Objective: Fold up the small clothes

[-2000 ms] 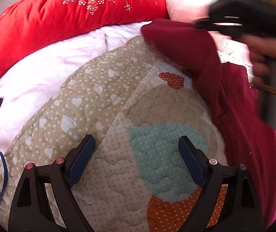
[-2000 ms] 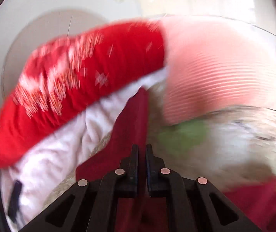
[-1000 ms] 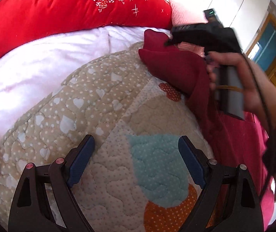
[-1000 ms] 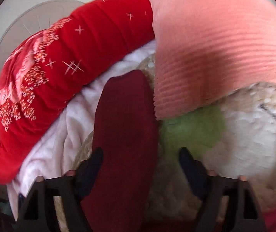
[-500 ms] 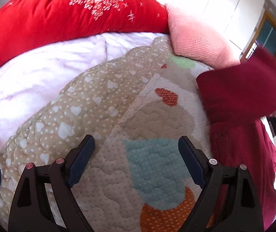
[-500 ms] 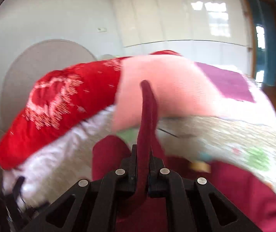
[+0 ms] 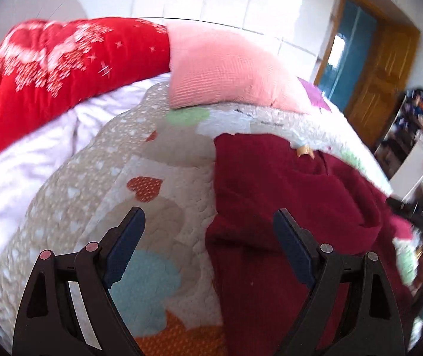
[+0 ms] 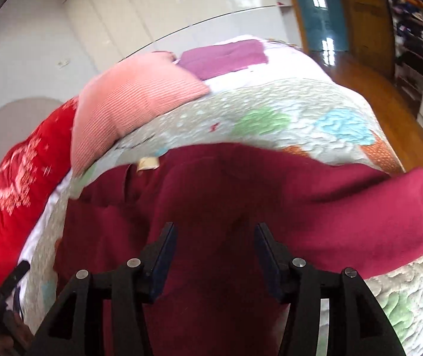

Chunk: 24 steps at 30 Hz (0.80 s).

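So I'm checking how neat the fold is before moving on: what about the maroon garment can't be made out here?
- Left wrist view: the maroon garment has its right edge lost in motion blur, and its near end runs under the left gripper.
- Right wrist view: the right gripper hides its near hem.
- The tan label is too small to read.

Right claw [image 8: 216,255] released maroon garment [image 8: 241,207] (sleeve folded).
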Motion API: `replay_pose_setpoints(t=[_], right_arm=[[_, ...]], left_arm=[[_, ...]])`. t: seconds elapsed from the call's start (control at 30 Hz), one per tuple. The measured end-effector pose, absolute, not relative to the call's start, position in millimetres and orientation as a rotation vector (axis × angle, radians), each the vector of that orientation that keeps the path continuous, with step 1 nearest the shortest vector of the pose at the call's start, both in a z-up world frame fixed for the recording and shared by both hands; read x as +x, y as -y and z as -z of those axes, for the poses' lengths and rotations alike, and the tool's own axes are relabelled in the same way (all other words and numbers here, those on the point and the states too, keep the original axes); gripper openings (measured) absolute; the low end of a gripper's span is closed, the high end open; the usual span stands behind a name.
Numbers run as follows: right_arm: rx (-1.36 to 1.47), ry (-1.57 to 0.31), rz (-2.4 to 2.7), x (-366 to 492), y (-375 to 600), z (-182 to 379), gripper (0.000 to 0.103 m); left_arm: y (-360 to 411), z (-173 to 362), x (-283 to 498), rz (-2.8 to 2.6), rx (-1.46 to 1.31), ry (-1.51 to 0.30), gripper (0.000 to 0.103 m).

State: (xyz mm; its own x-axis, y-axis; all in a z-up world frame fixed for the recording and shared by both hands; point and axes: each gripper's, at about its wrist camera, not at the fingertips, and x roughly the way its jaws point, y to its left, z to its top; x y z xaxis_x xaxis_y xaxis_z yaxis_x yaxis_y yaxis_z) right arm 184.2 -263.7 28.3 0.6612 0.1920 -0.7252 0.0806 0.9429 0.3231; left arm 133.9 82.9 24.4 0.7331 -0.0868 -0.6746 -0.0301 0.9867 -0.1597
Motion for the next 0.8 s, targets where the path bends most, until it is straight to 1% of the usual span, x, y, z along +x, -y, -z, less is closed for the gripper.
replay_pose_setpoints(t=[0.13, 0.2, 0.23, 0.33, 0.37, 0.4, 0.43, 0.47, 0.53, 0.6, 0.73, 0.8], right_arm=[[0.23, -0.835, -0.069, 210, 255, -40, 0.054], [0.149, -0.834, -0.096, 230, 237, -45, 0.057], [0.091, -0.854, -0.075, 242, 228, -43, 0.06], [-0.013, -0.922, 0.041, 272, 223, -23, 0.06], [-0.007, -0.935, 0.043, 277, 225, -16, 0.044], [0.007, -0.963, 0.017, 280, 228, -6, 0.025], [0.014, -0.984, -0.013, 280, 231, 1, 0.01], [0.006, -0.96, -0.018, 273, 234, -1, 0.005], [0.034, -0.886, -0.055, 255, 242, -14, 0.005], [0.026, -0.835, 0.013, 239, 258, -26, 0.005], [0.001, -0.917, 0.102, 235, 281, -14, 0.005], [0.021, -0.891, 0.061, 229, 277, -22, 0.006]], left_arm=[[-87, 8, 147, 0.009, -0.11, -0.841, 0.088], [-94, 16, 151, 0.002, -0.134, -0.856, 0.088], [-95, 18, 150, 0.005, -0.152, -0.855, 0.088], [-95, 24, 155, 0.032, -0.193, -0.856, 0.088], [-93, 27, 155, 0.037, -0.188, -0.862, 0.088], [-91, 30, 156, 0.034, -0.173, -0.87, 0.088], [-89, 32, 156, 0.031, -0.163, -0.877, 0.088], [-88, 34, 156, 0.031, -0.159, -0.881, 0.088], [-87, 34, 154, 0.033, -0.161, -0.877, 0.088], [-87, 35, 154, 0.032, -0.167, -0.879, 0.088], [-89, 35, 154, 0.026, -0.18, -0.878, 0.089], [-91, 33, 153, 0.009, -0.18, -0.873, 0.088]])
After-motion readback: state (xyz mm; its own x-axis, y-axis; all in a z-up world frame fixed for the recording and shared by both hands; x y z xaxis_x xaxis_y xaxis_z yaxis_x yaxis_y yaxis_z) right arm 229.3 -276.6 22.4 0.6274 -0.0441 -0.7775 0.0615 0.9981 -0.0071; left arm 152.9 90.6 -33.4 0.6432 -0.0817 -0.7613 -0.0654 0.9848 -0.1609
